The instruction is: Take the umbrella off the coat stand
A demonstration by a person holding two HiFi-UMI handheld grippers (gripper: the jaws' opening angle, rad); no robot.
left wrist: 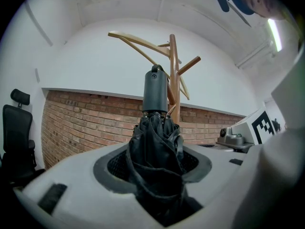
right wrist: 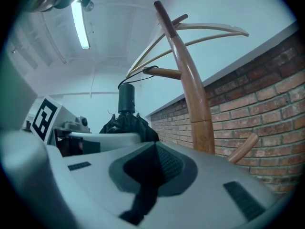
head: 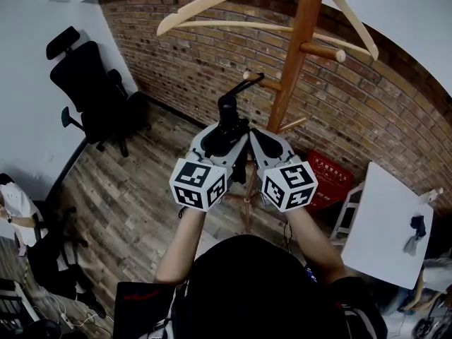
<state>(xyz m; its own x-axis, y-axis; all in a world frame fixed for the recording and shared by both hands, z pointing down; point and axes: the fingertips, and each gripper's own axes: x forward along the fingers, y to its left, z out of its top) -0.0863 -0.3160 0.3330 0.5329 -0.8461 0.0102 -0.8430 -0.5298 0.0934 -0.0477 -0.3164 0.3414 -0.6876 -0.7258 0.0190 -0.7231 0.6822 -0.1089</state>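
1. Your left tongs [left wrist: 157, 152] pinch the folded black umbrella [left wrist: 156, 128] round its canopy, with the handle end up.
2. Your right tongs [right wrist: 155, 149] are pressed together with nothing between them, just beside the umbrella.
3. The umbrella's strap [right wrist: 135, 78] is looped over a peg [right wrist: 166, 73] of the wooden coat stand [right wrist: 193, 94].

Brick wall [head: 212, 55], wood floor [head: 127, 196], office chair [head: 88, 83]
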